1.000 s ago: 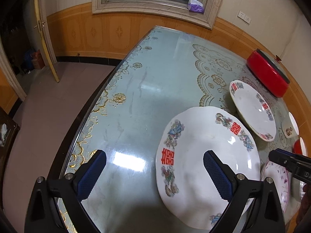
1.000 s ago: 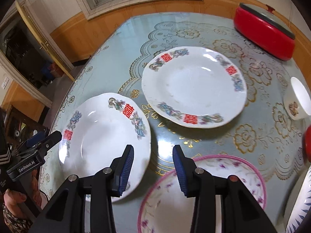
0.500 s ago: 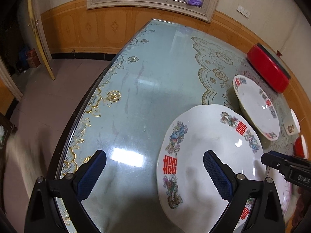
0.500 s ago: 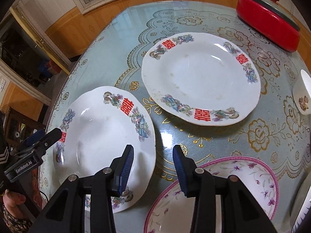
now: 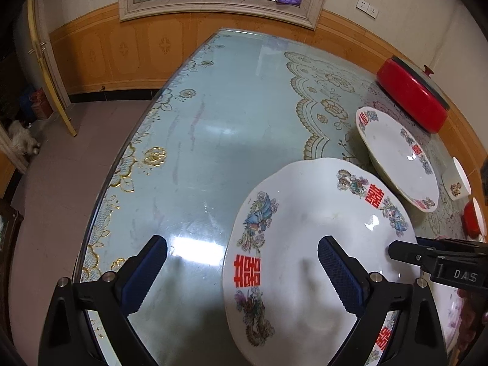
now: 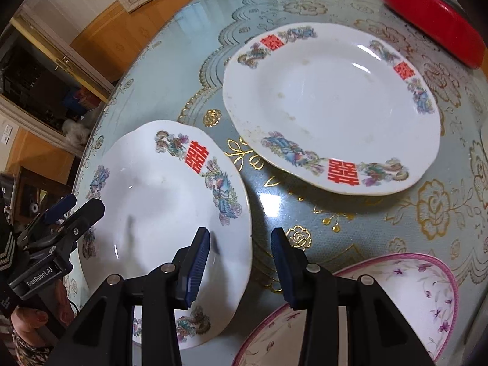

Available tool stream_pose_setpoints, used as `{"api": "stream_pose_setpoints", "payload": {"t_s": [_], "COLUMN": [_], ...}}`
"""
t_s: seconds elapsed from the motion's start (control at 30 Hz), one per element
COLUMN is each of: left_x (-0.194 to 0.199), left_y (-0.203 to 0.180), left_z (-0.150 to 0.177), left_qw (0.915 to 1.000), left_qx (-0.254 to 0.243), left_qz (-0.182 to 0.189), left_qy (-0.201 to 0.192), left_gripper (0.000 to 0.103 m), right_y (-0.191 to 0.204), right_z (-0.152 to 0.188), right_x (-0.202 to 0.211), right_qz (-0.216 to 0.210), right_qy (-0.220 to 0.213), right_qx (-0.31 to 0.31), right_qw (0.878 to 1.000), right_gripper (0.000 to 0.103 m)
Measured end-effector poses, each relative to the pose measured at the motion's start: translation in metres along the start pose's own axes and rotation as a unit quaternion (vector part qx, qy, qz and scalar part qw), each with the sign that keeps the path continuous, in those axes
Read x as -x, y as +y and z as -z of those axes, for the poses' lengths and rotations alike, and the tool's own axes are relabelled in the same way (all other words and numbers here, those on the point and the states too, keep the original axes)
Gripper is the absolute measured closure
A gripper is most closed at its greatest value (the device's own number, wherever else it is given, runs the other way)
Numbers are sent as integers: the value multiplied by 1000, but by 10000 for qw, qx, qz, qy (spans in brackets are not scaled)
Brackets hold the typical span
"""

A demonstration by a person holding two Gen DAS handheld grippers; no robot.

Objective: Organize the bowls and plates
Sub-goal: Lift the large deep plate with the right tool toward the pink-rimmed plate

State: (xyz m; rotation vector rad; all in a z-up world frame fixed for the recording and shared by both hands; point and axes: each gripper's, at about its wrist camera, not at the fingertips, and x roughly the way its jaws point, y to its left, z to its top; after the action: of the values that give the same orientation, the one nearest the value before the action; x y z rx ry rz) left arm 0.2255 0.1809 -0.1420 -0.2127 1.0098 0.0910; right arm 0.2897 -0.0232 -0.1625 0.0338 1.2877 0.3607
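Glass over a pale blue, gold-patterned cloth covers the round table (image 5: 213,128), with a window and orange wainscot behind it. Since a second ago both my tools have come lower and closer to the near white porcelain plate with red characters and bird motifs (image 6: 164,201), which fills more of each view now. My left gripper (image 5: 242,270) has its jaws set wide, straddling that plate's rim at about nine o'clock, touching nothing. My right gripper (image 6: 241,262) keeps its jaws at a narrower, unchanged gap, empty, poised over the same plate's edge at about three o'clock.

A second matching white plate (image 6: 332,106) lies just beyond at one o'clock, apart from the first, with a red lidded pot (image 5: 411,97) farther back. A pink-rimmed floral bowl (image 6: 396,299) sits at my right, near five o'clock.

I read this as the approach to lift the near plate from both sides, probably to stack it with its twin; nothing is gripped yet.
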Motion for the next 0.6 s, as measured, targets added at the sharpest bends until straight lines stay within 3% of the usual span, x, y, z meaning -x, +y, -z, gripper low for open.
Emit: {"api": "stream_pose_setpoints", "payload": {"t_s": [0.23,0.6], "left_x": [-12,-21], "left_y": [-6,-10], "left_z": [1,3], "left_qw": [9996,9988], "left_qx": [-194,-333], "left_qz": [139,301], "left_qy": [148,193], "left_gripper": [25,44], "right_y": [6,22], "right_z": [-3,-10], "right_x": [-11,-20], "right_qz": [-74,-204], "right_qy": [30,-7], "right_qx": [114,258], "right_qw": [9999,9995], "right_gripper": [61,62]}}
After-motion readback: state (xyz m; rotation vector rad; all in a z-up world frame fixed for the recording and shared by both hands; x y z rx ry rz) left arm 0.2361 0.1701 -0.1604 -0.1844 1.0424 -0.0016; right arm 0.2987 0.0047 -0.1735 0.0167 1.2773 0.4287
